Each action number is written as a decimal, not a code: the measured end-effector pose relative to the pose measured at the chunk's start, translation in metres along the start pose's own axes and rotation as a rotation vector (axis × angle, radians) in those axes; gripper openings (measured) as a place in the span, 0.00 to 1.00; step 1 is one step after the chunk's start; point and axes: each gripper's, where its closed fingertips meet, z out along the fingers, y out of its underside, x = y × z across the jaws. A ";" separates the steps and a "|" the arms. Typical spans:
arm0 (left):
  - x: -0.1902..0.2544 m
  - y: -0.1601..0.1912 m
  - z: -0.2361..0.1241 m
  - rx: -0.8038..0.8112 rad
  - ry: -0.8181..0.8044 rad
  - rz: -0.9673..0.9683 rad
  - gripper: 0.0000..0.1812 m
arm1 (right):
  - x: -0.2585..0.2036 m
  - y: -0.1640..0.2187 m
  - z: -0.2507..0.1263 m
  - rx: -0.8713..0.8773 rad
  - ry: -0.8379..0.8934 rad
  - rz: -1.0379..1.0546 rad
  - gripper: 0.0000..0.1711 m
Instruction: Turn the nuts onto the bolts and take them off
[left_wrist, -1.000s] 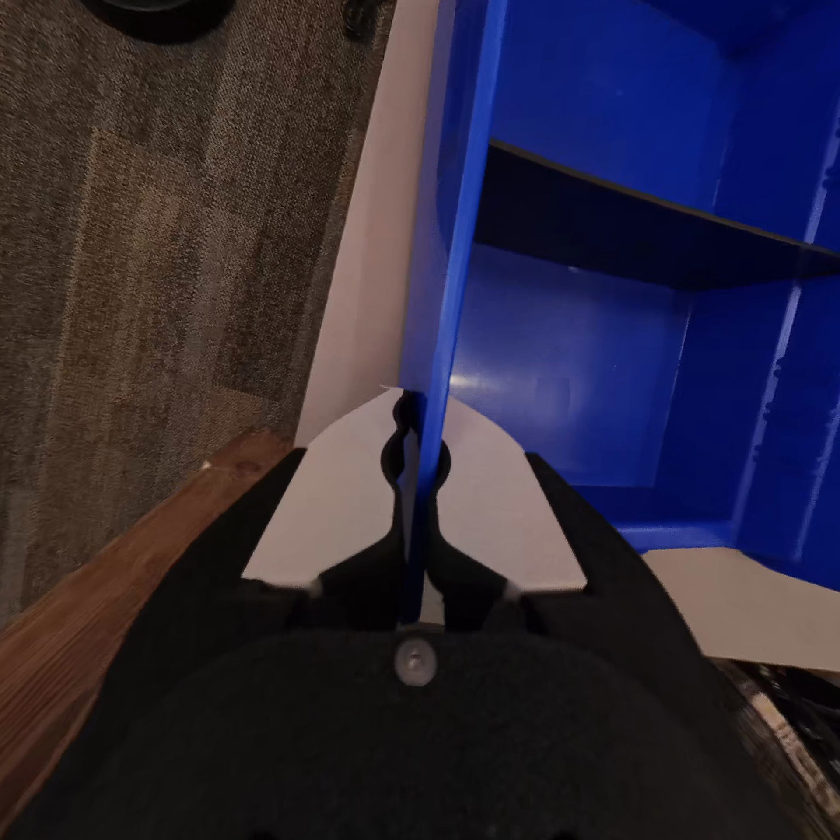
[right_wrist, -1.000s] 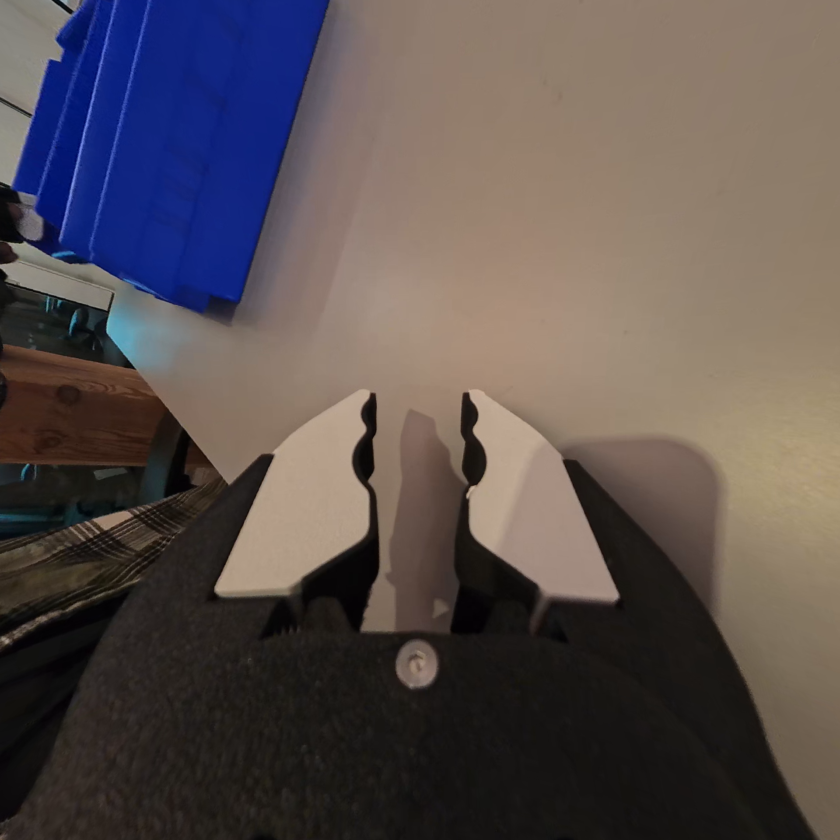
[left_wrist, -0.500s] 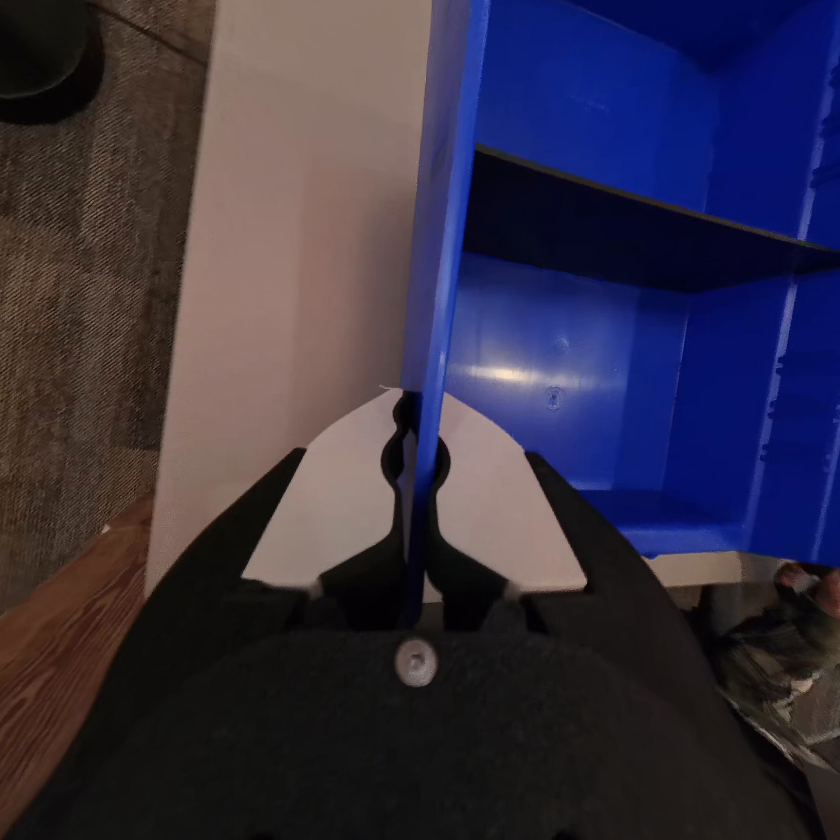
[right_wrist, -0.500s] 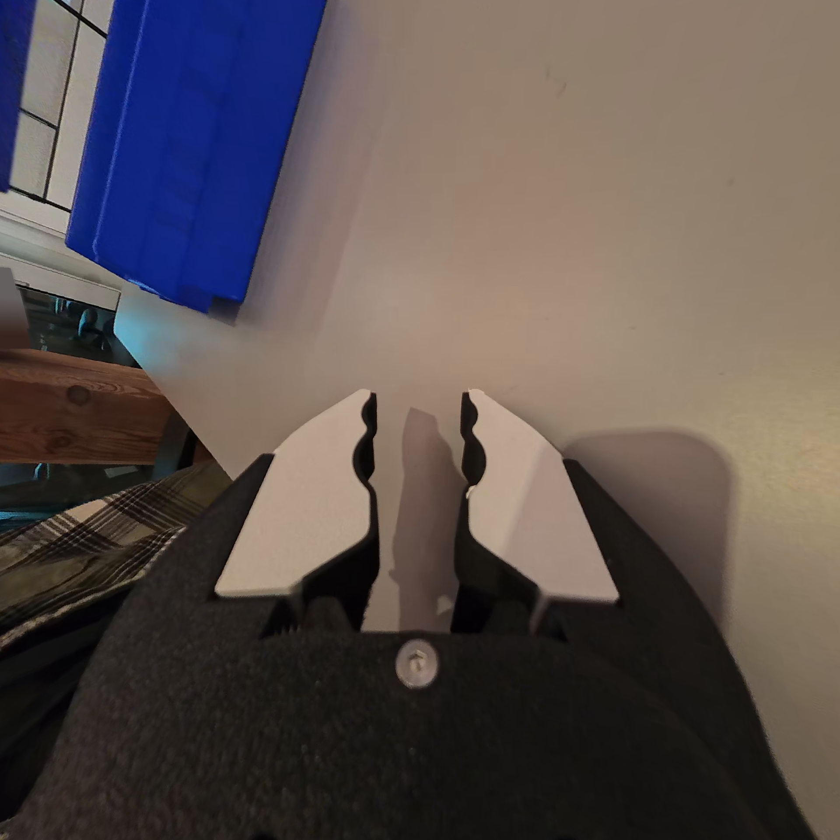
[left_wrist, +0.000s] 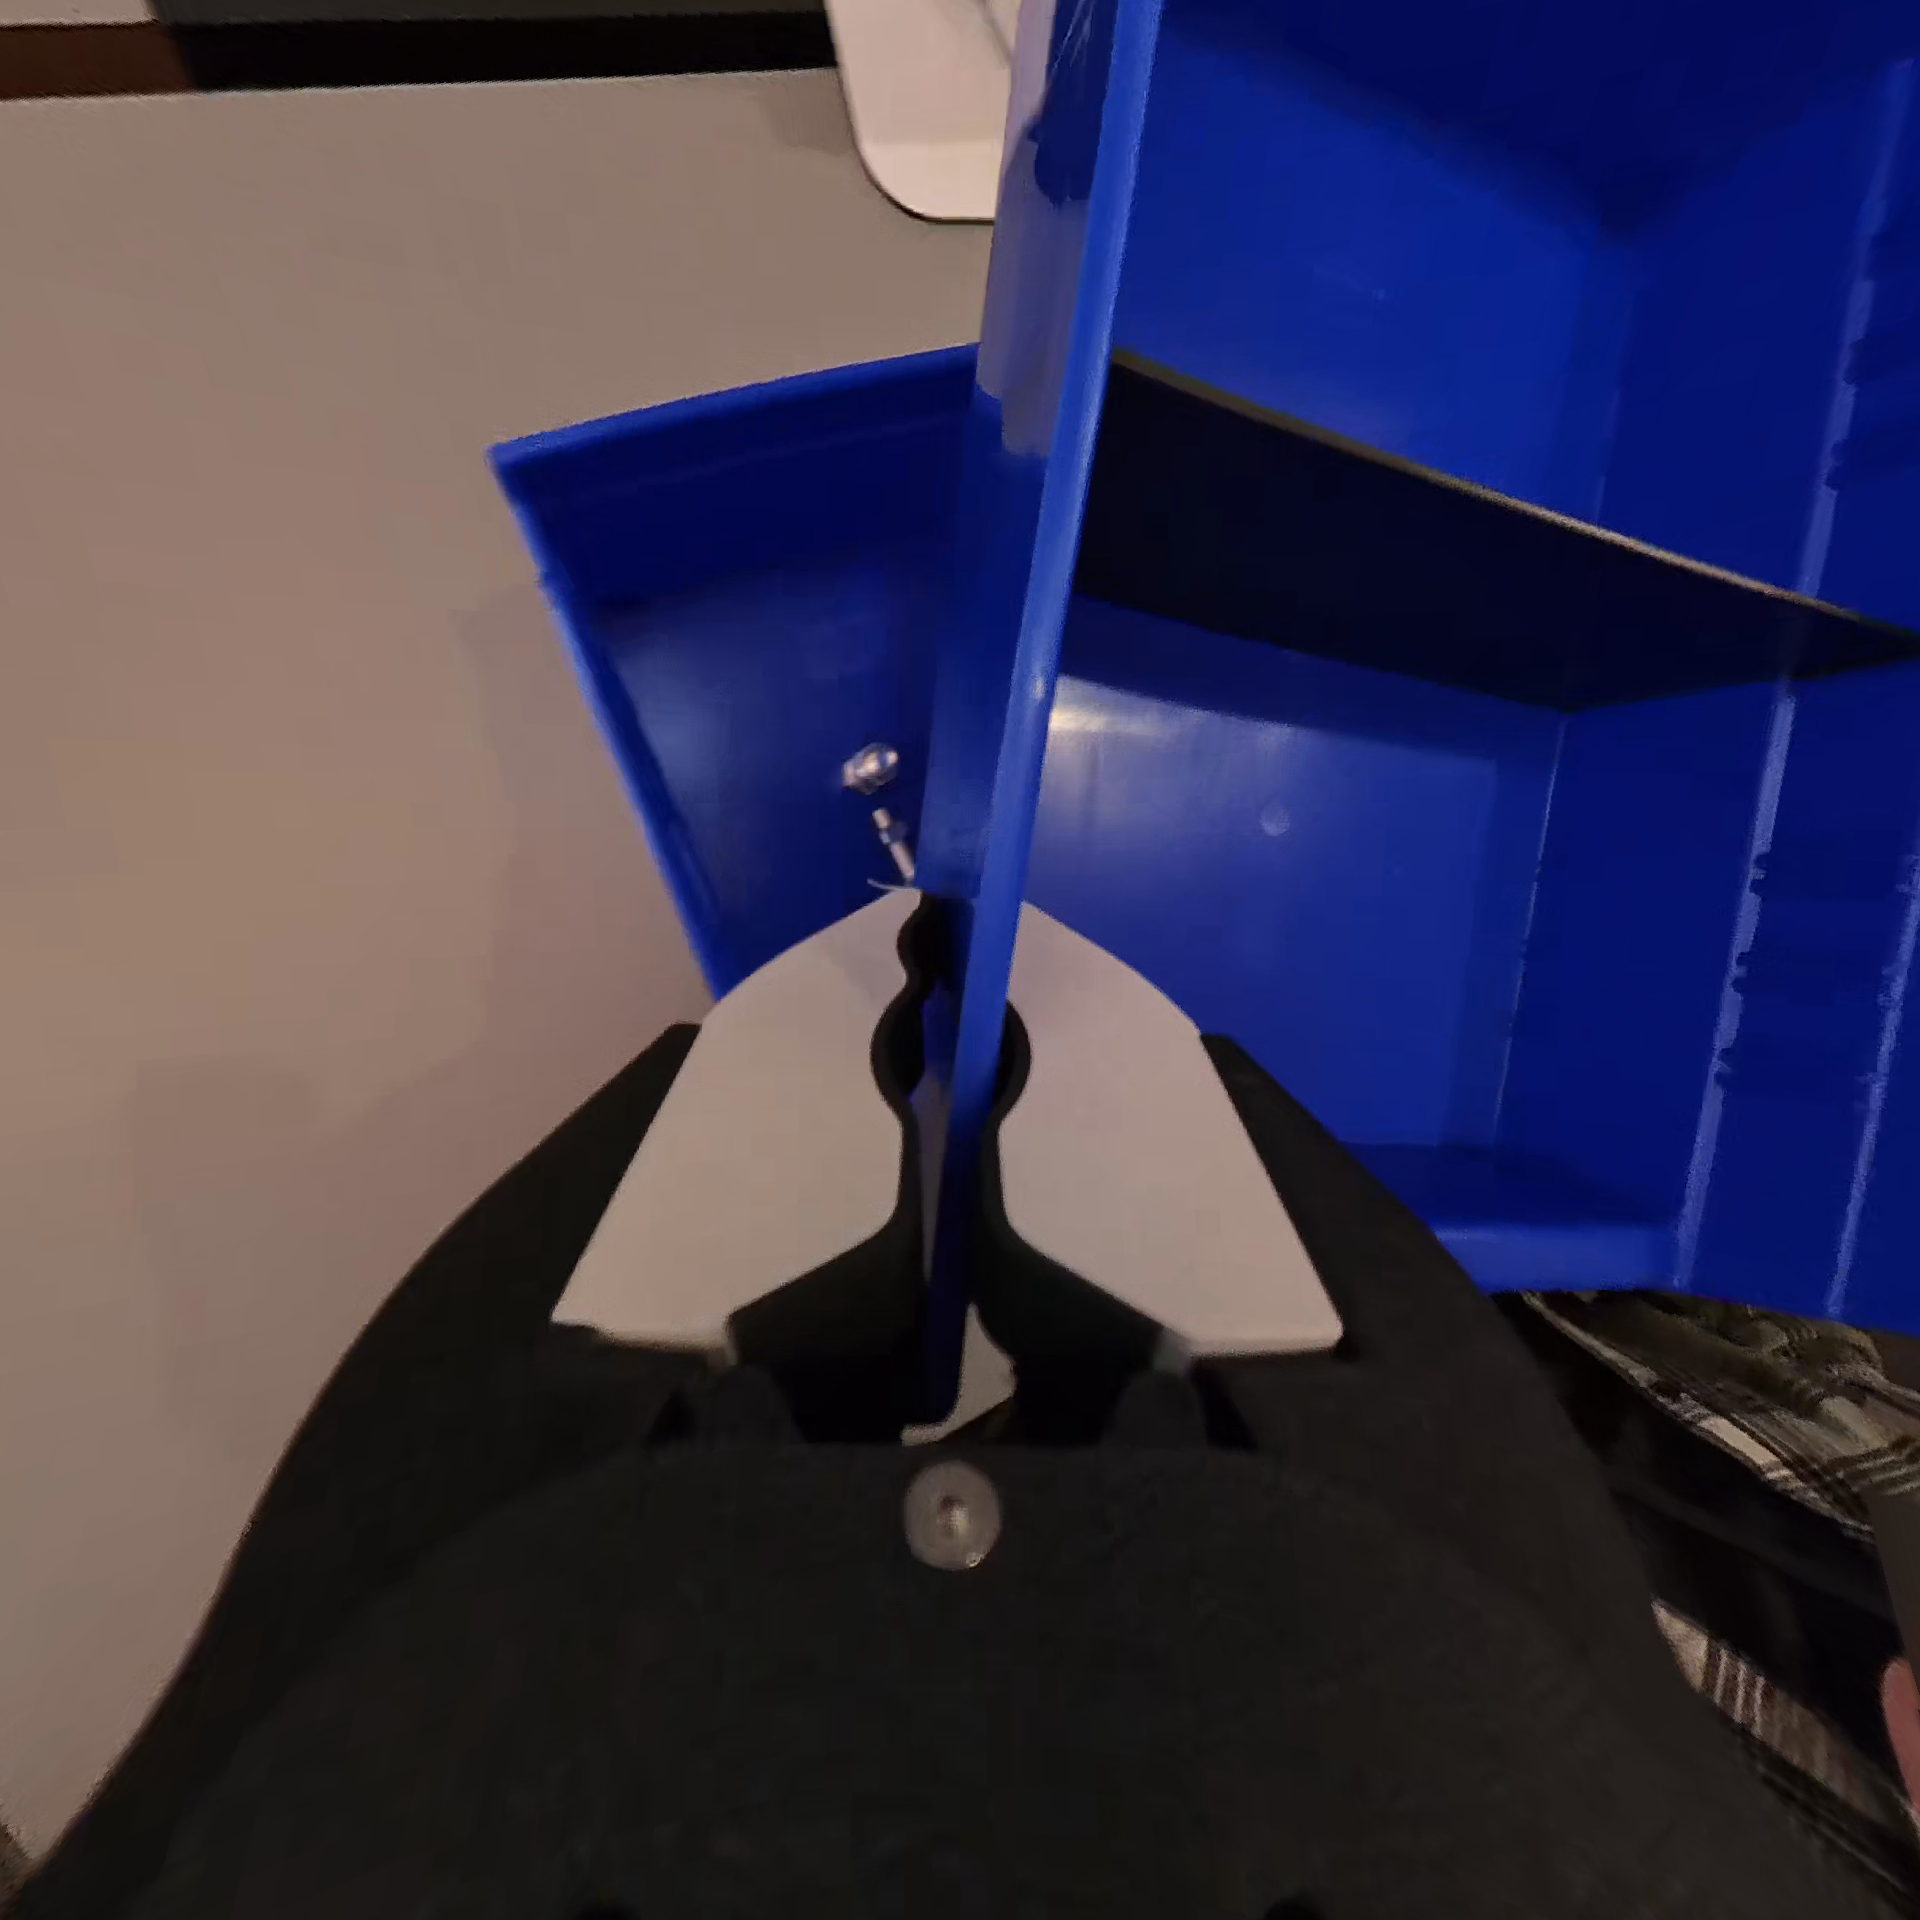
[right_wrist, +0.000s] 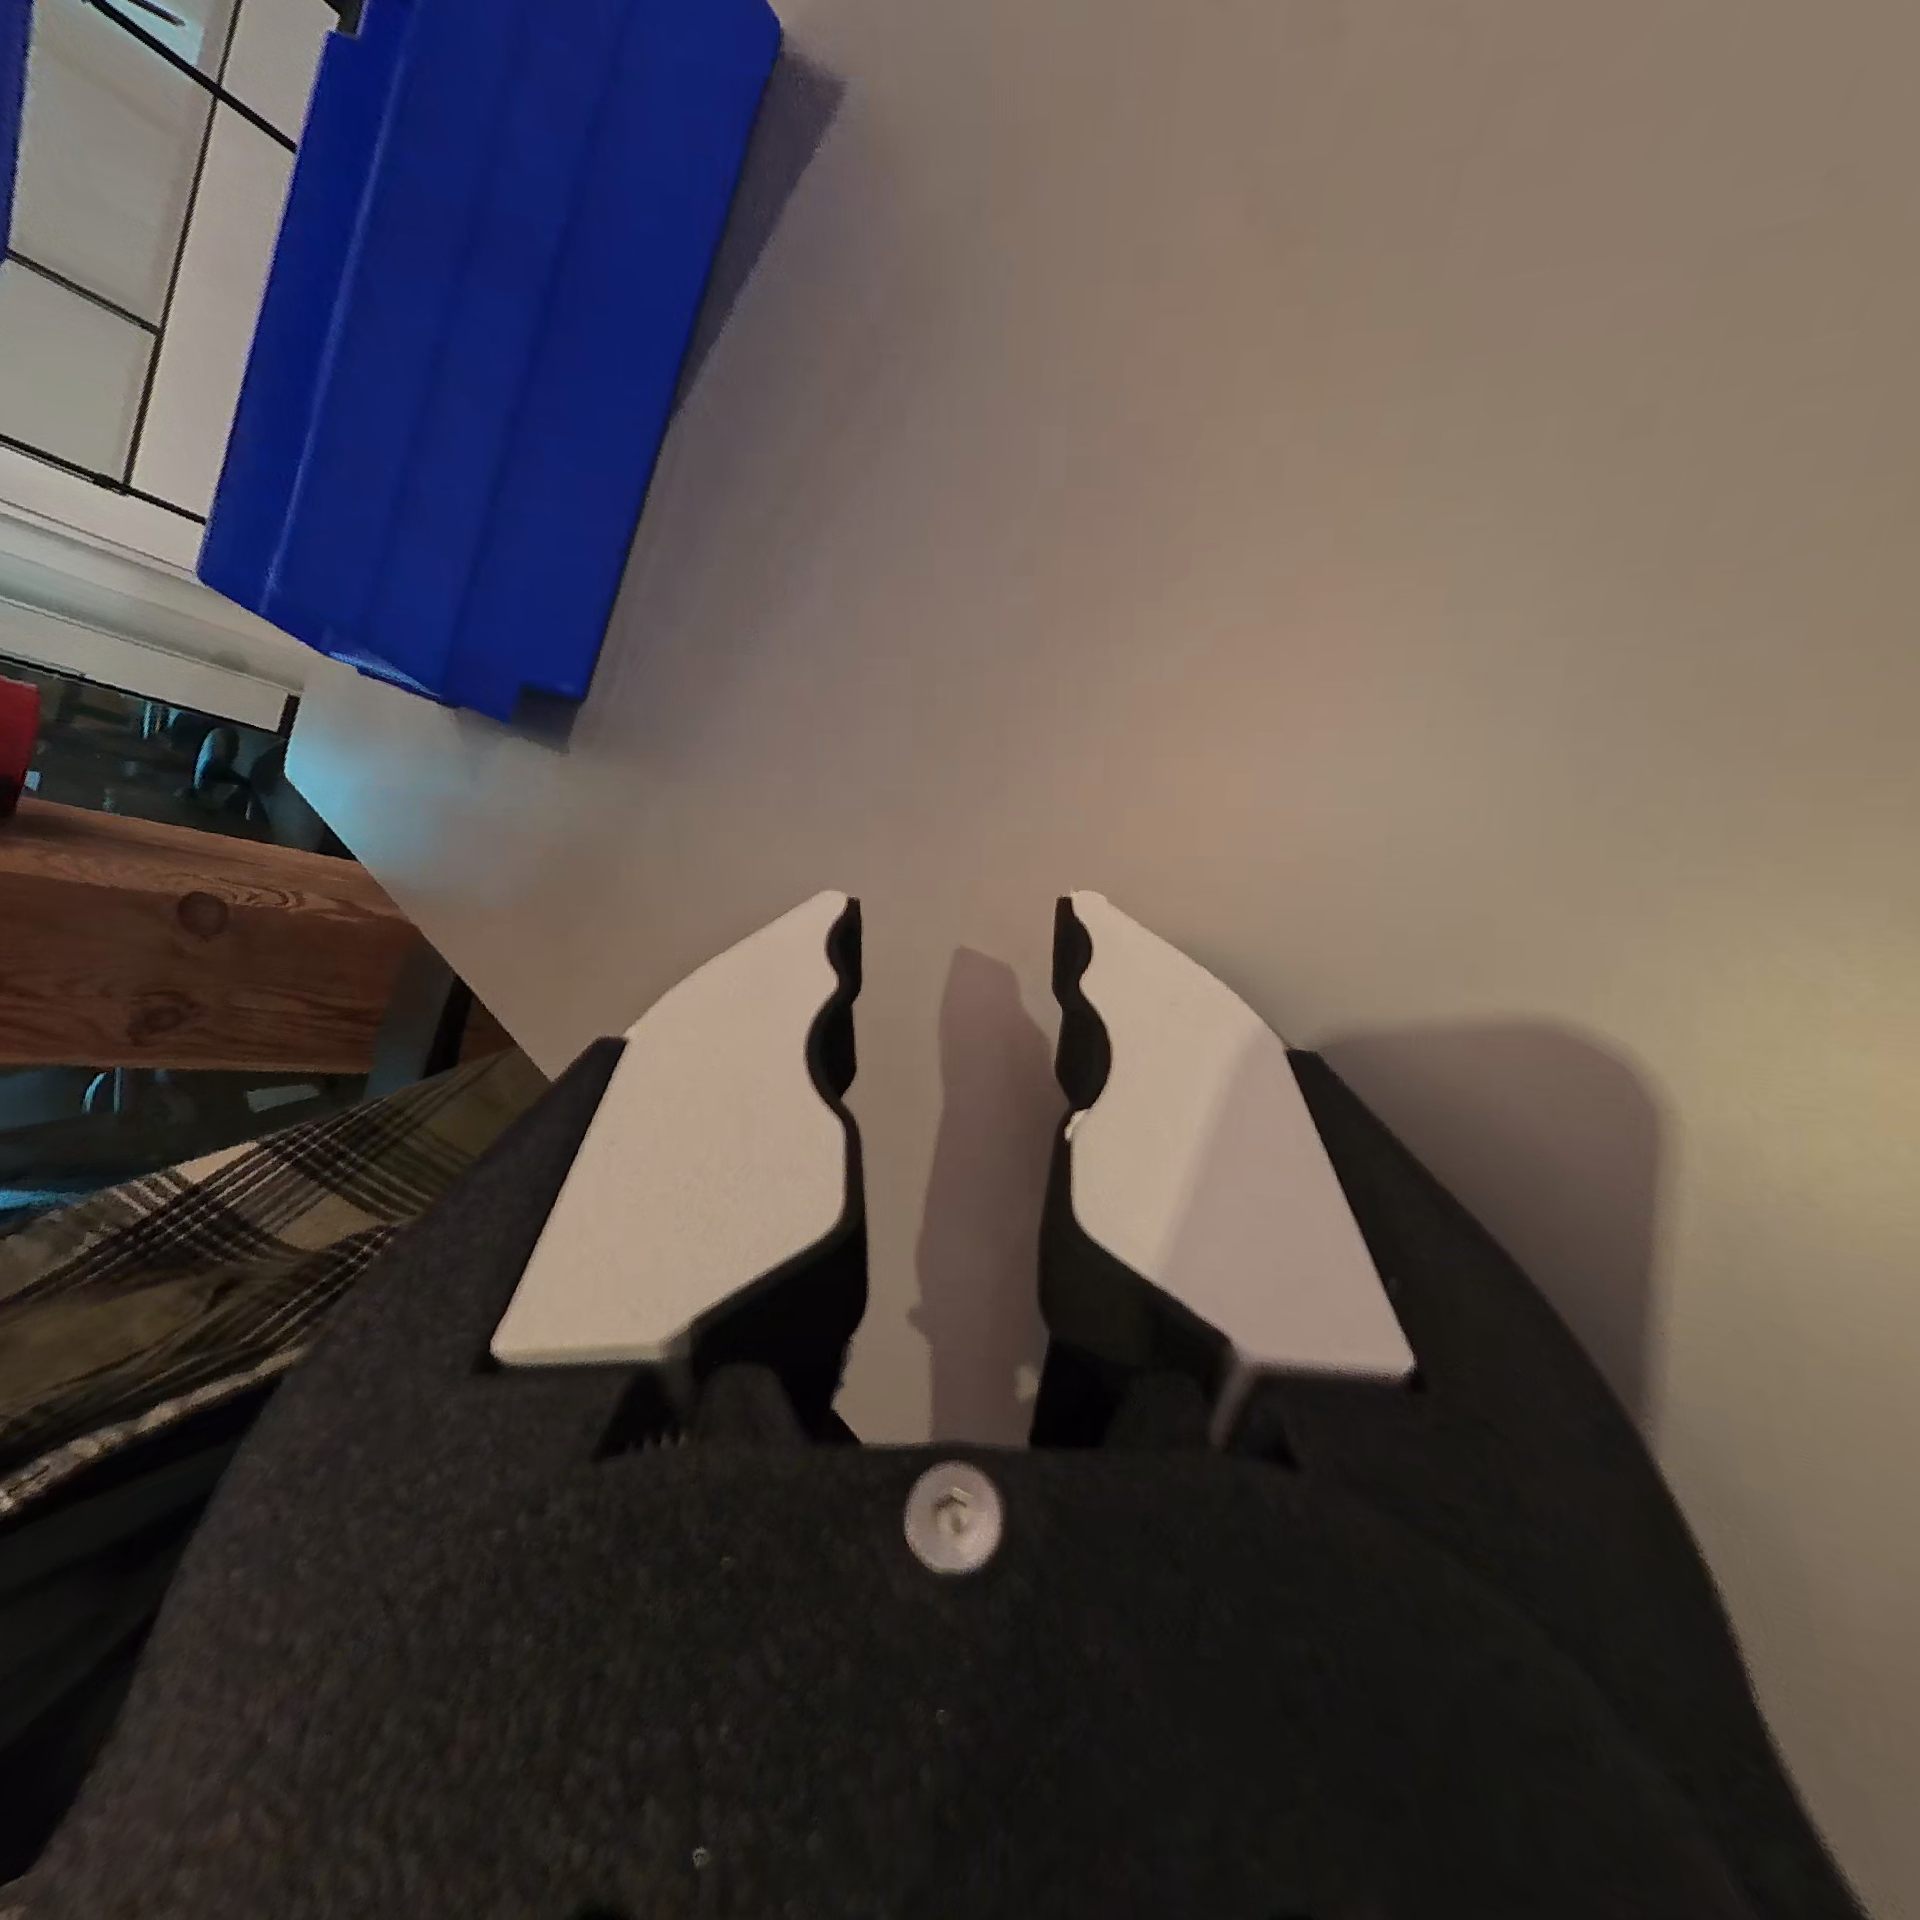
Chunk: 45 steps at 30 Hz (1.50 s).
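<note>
The left gripper (left_wrist: 961, 914) has its fingers (left_wrist: 758, 1143) pinching the side wall of a blue bin (left_wrist: 1351, 935), which it holds tilted above the pale table (left_wrist: 260, 623); a dark divider (left_wrist: 1455, 561) crosses the inside of that bin. Left of the held wall, a second blue bin (left_wrist: 727, 540) lies on the table, and a small silver bolt (left_wrist: 878, 795) lies in it, just beside the held bin's wall. The right gripper (right_wrist: 956, 914) hovers over bare table (right_wrist: 1351, 468), its fingers (right_wrist: 707, 1143) spread apart with nothing between them. A blue bin (right_wrist: 468, 343) shows well left of those fingers, by the table's edge.
</note>
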 end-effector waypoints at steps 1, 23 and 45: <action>0.009 -0.004 0.007 -0.010 0.007 0.020 0.03 | 0.000 0.000 -0.002 0.008 -0.001 0.005 0.20; 0.152 -0.032 0.142 -0.077 0.040 0.141 0.03 | 0.022 -0.001 -0.050 0.089 0.082 0.056 0.20; 0.185 0.010 0.225 -0.226 -0.002 0.199 0.04 | 0.026 0.000 -0.054 0.086 0.090 0.063 0.20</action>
